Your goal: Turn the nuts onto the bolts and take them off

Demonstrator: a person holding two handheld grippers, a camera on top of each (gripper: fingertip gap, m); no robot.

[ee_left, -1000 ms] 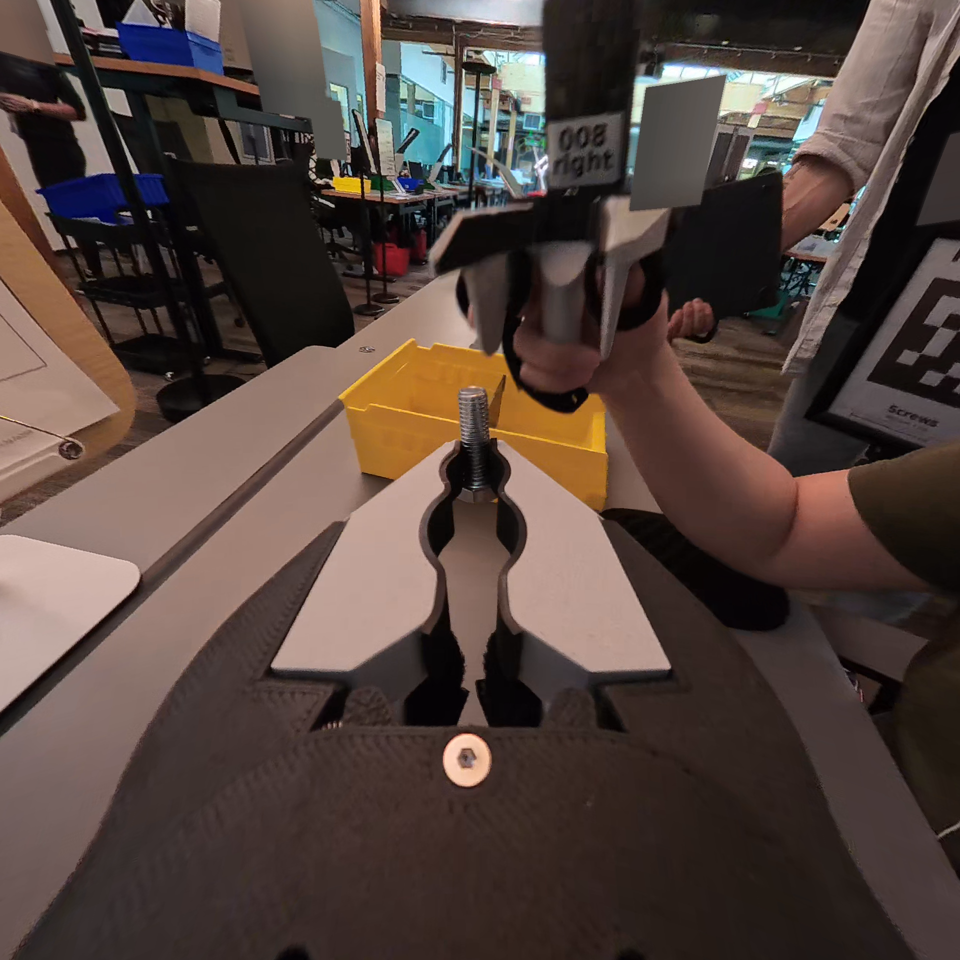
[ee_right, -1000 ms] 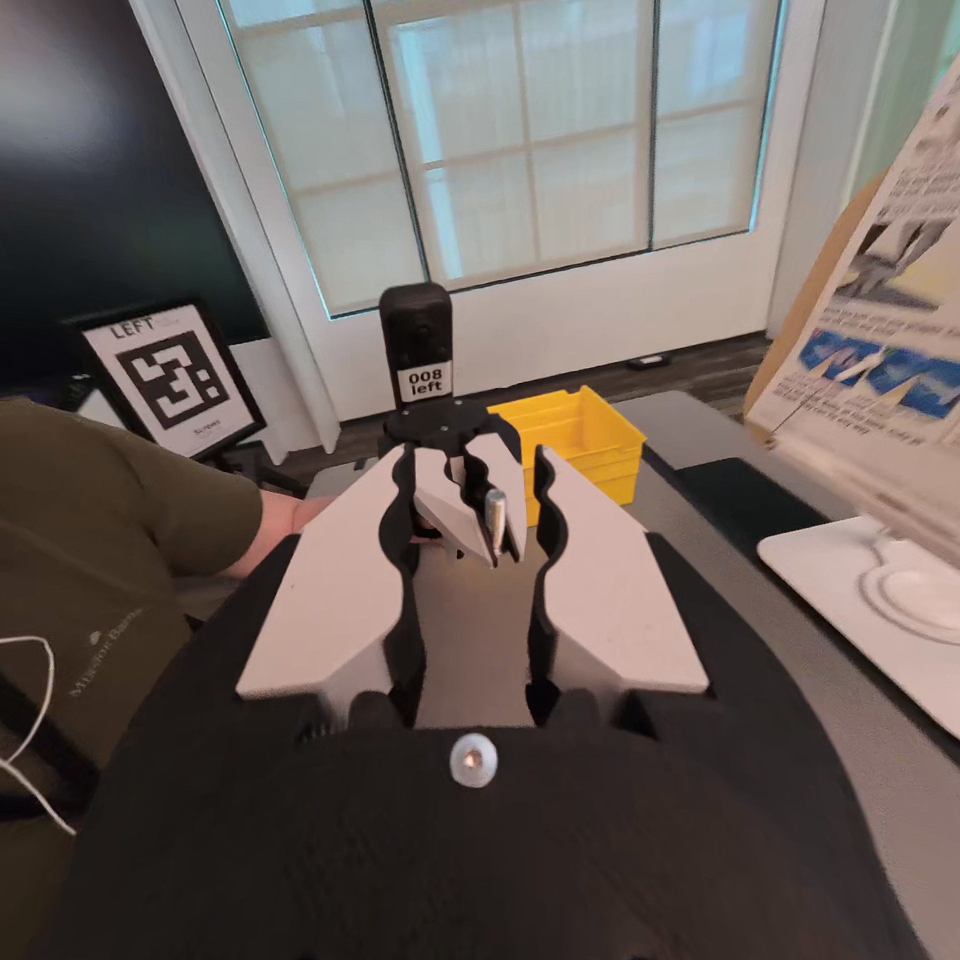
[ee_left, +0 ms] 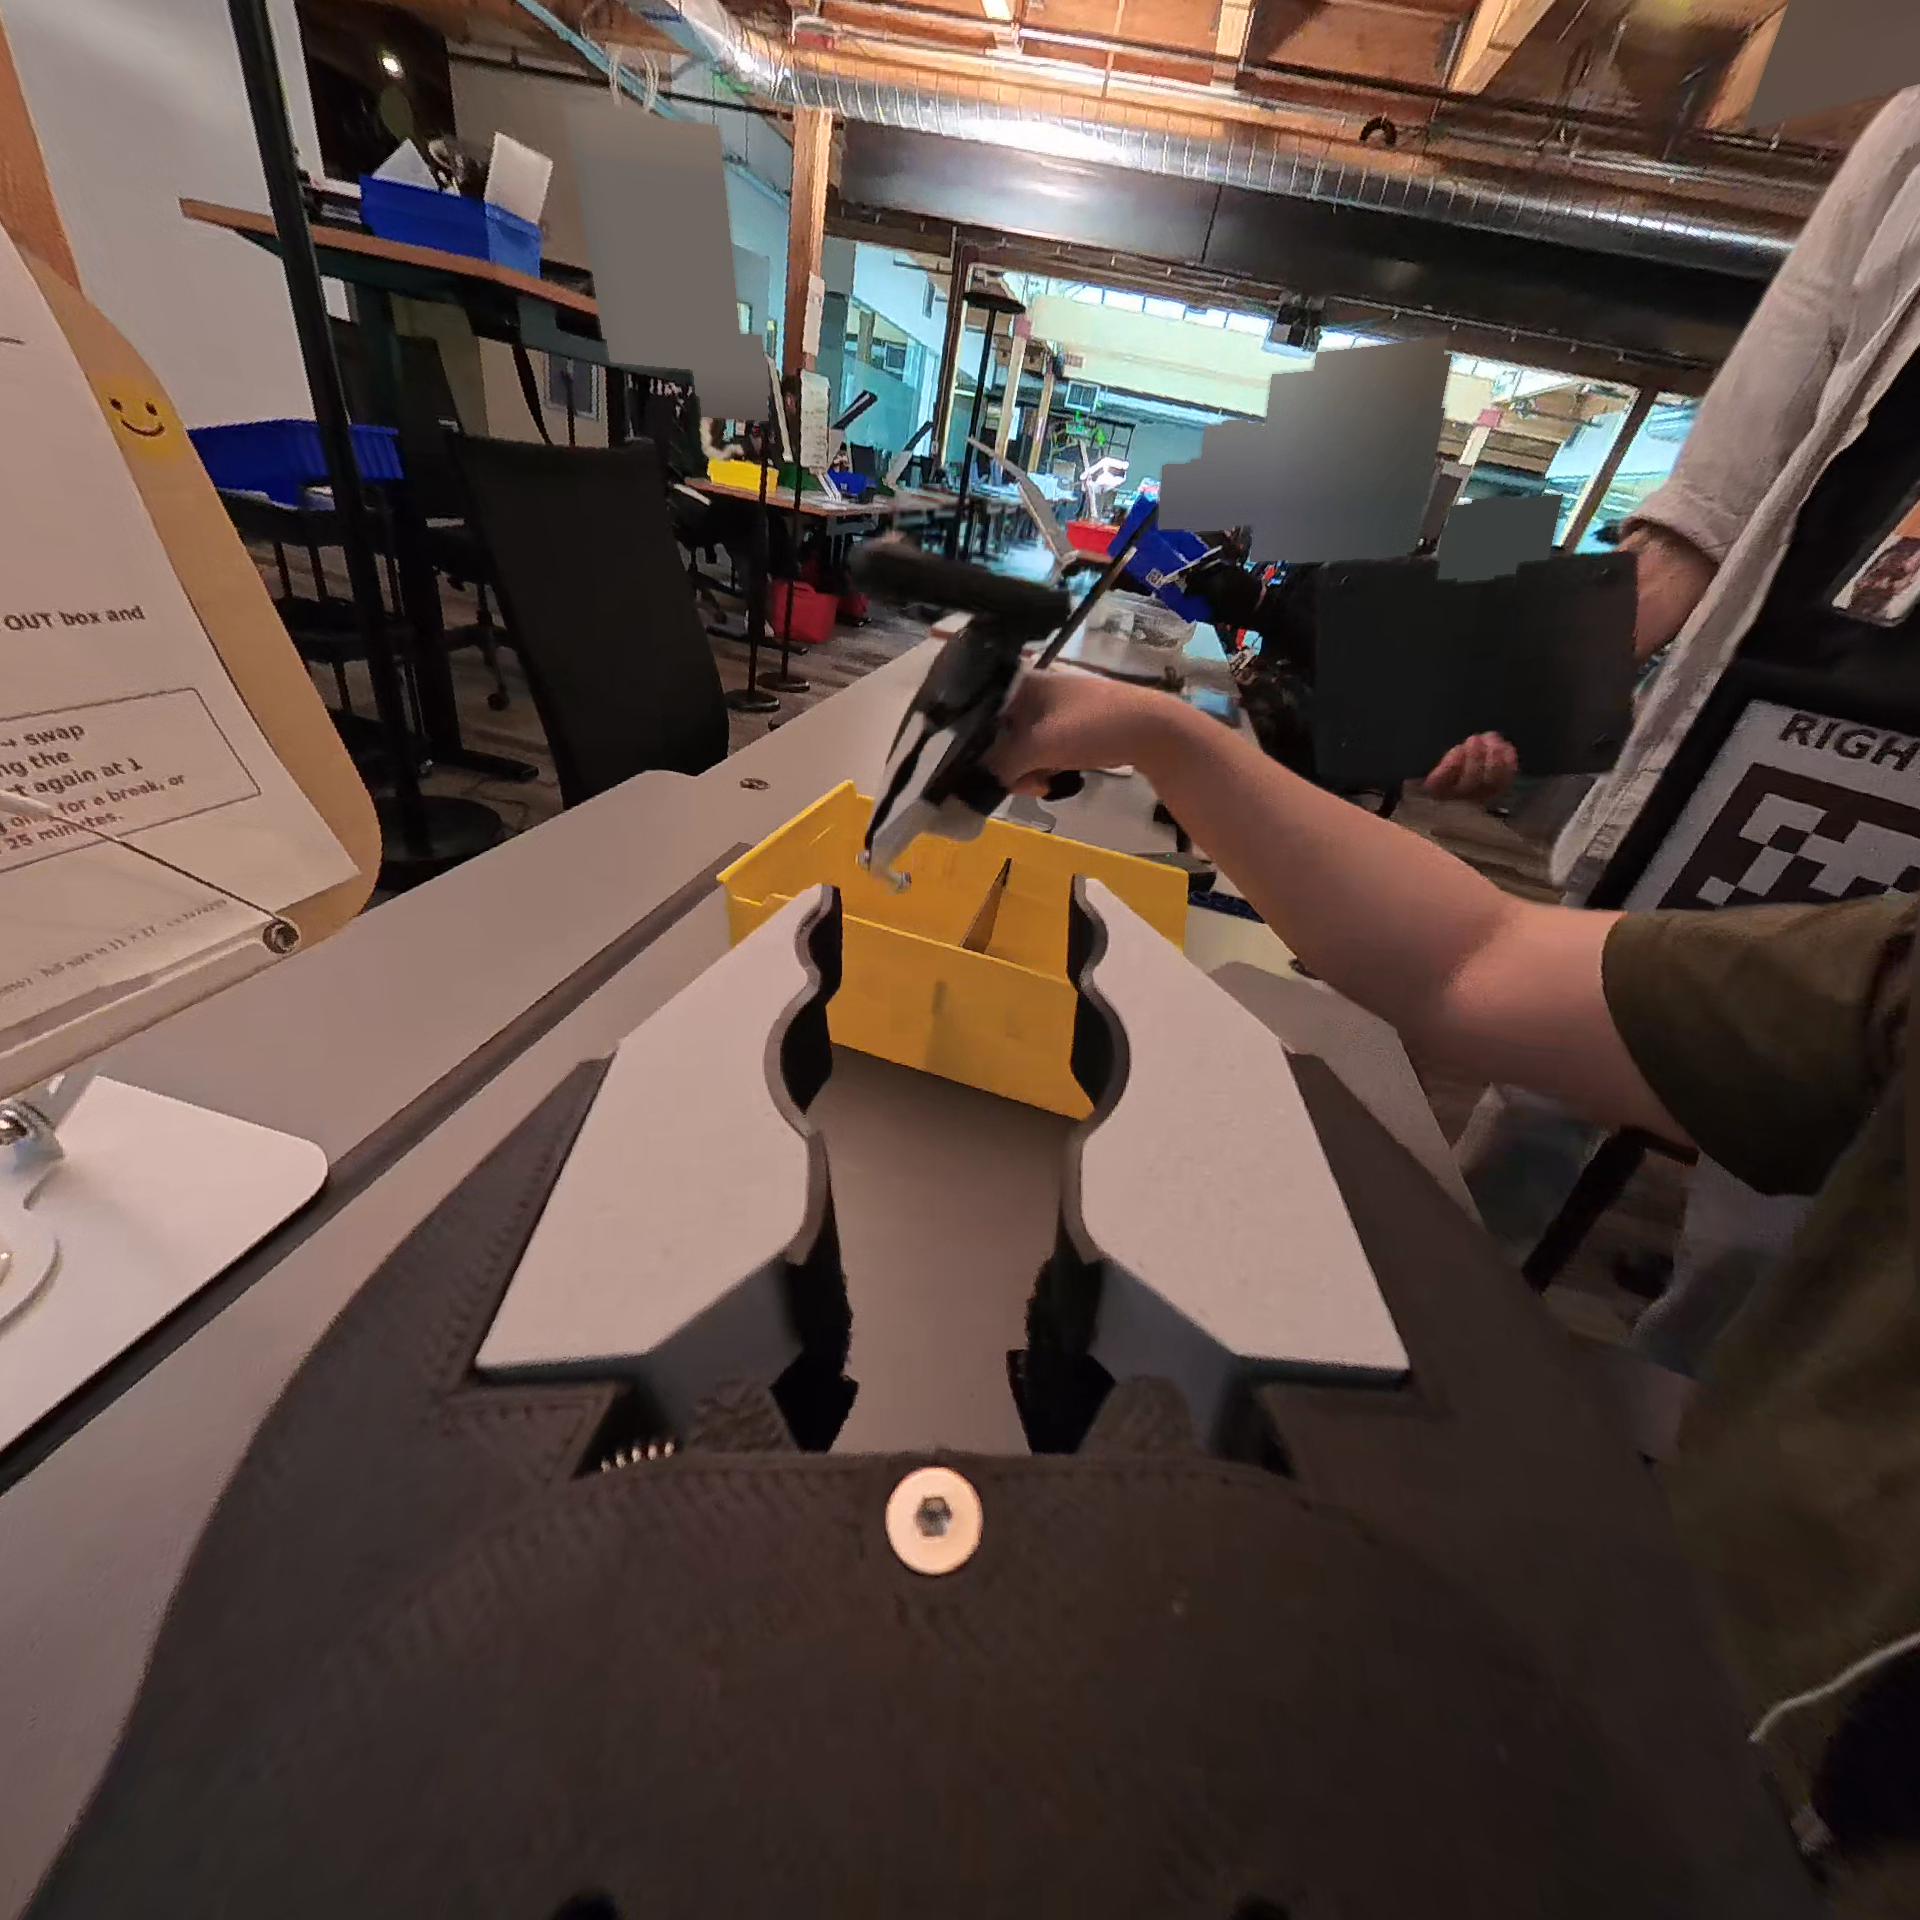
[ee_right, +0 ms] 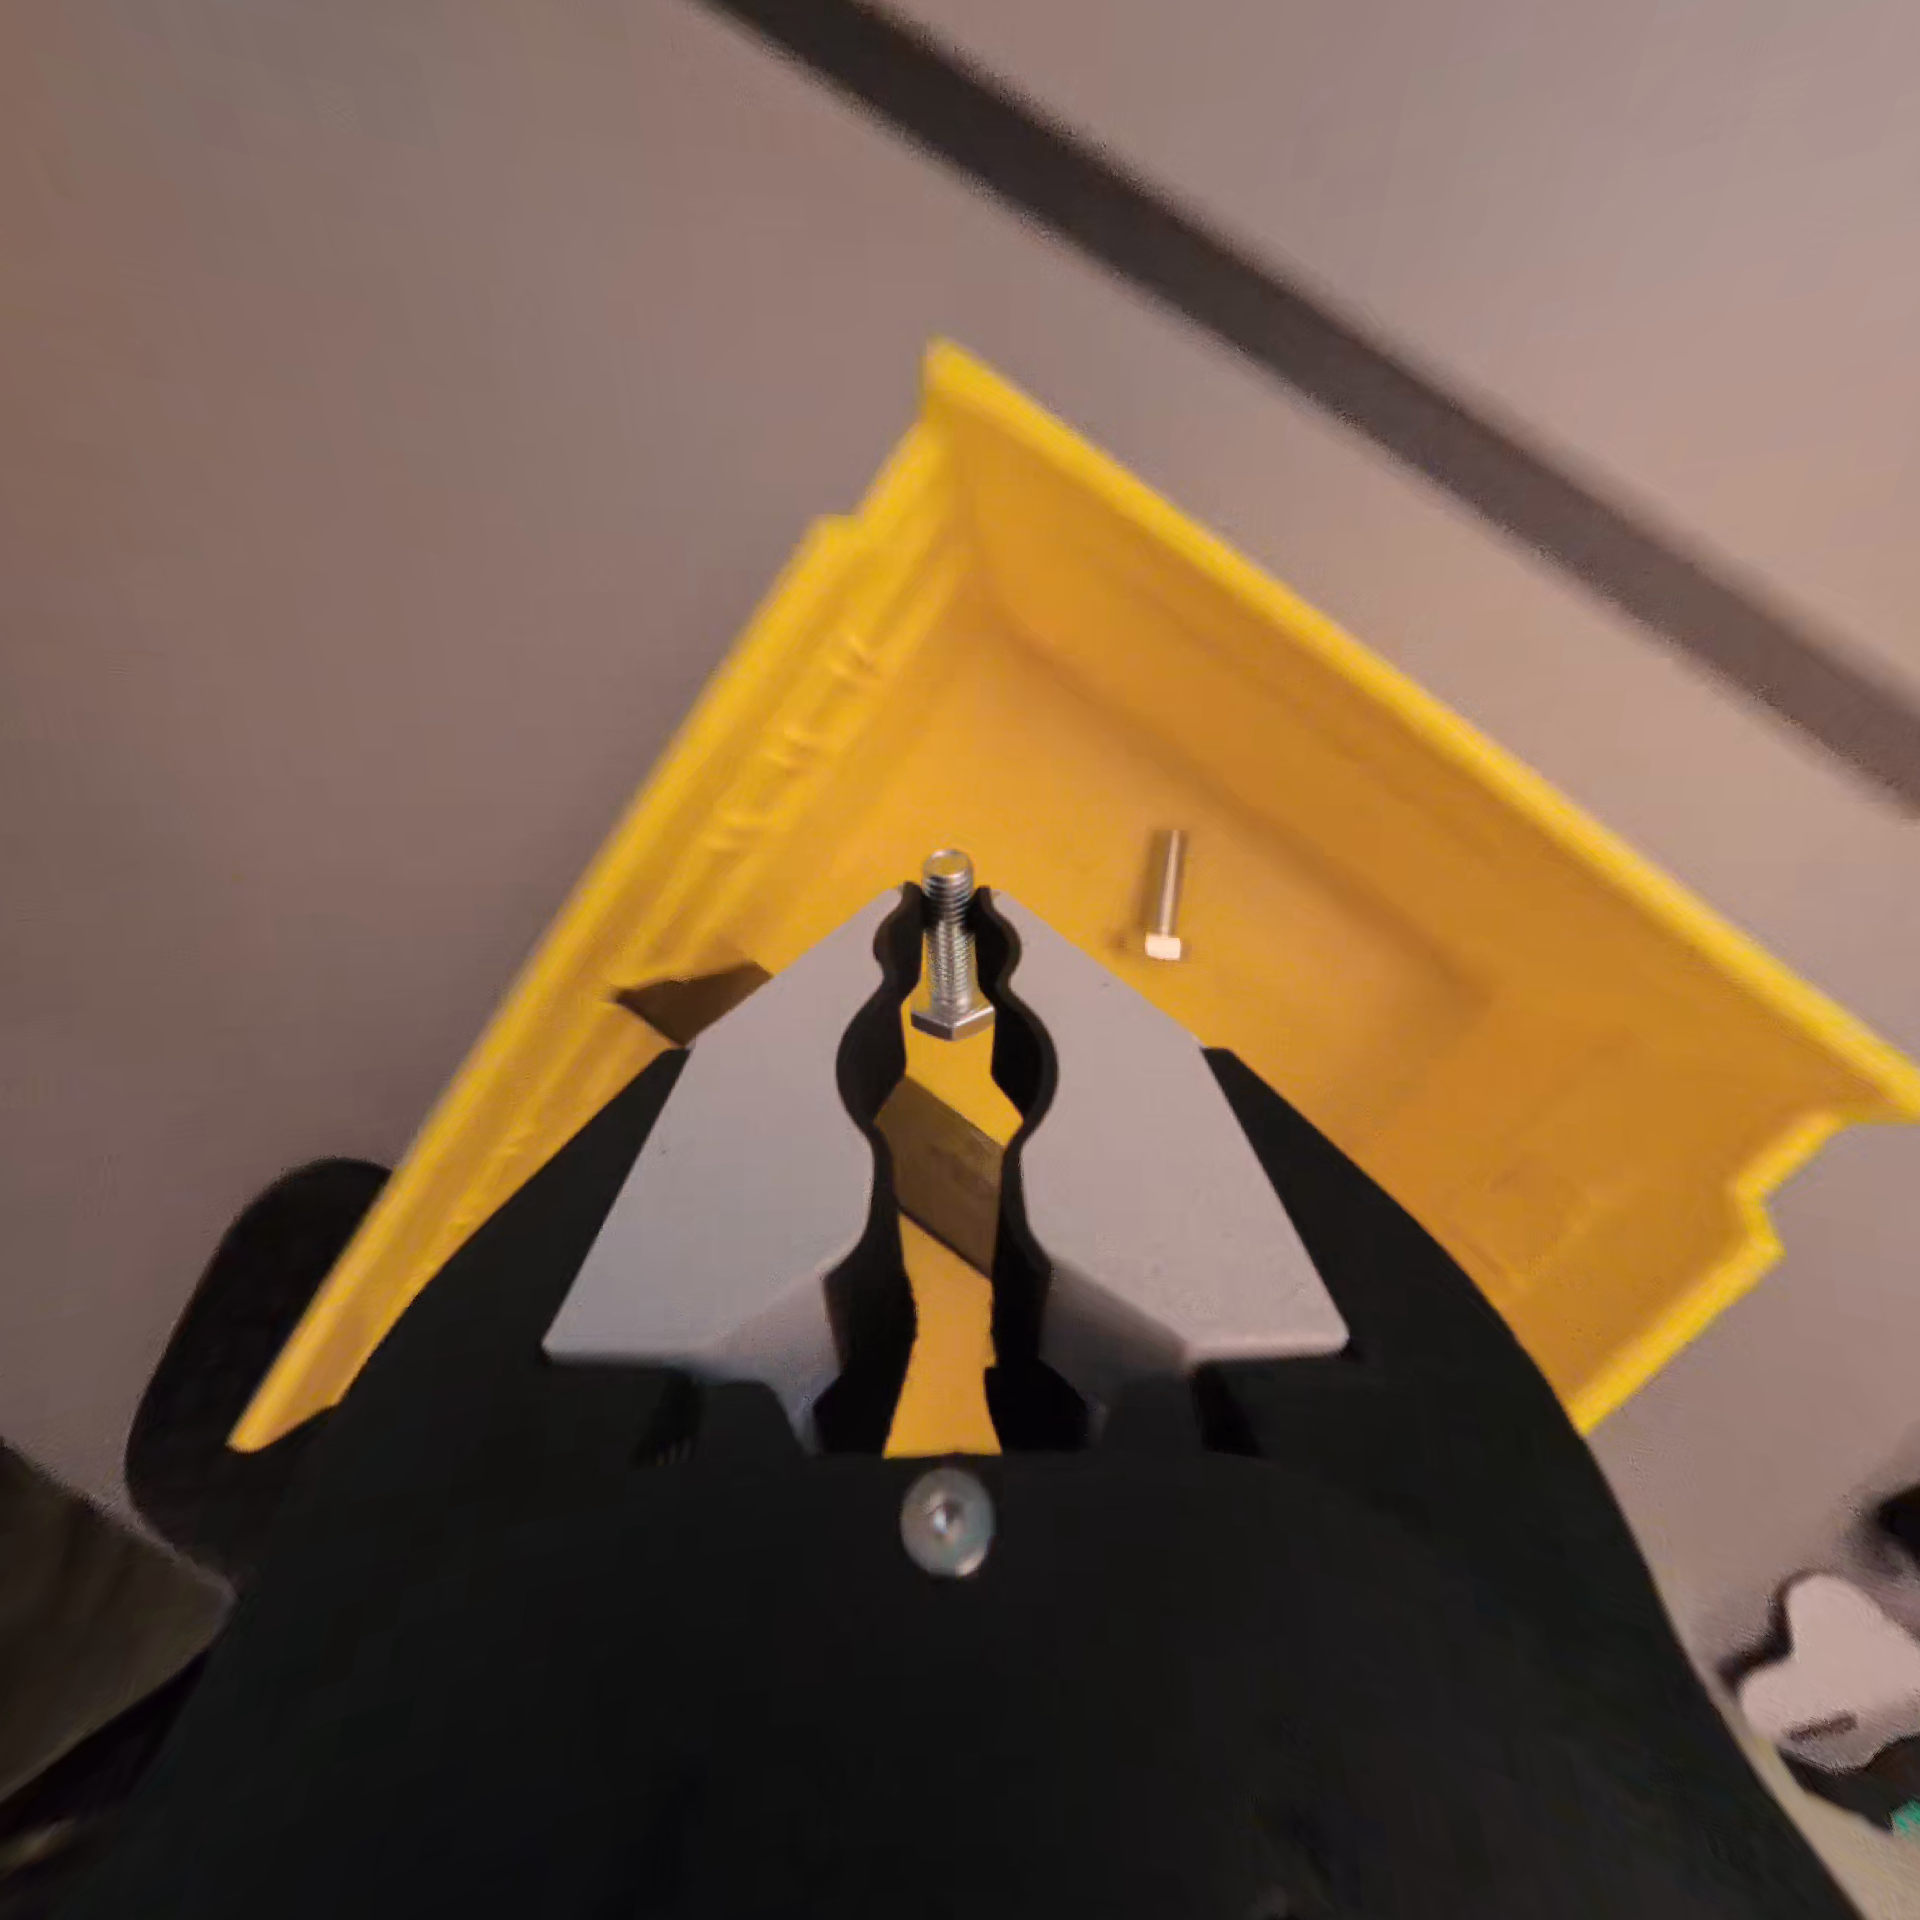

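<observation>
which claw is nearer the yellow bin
Right. The right claw hangs over the bin, gripping a bolt; the left claw sits open, short of it.

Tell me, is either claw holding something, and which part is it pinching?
The right claw pinches a silver bolt by its threaded stem, over the yellow bin. The left claw is open and holds nothing.

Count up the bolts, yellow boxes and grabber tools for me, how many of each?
Bolts: 2, a silver bolt in the right gripper and a second bolt lying in the bin.
Yellow bins: 1, the yellow bin.
Grippers: 2, the right gripper and the left gripper, which is open and empty.
Nuts: 0 visible.
Total: 5.
</observation>
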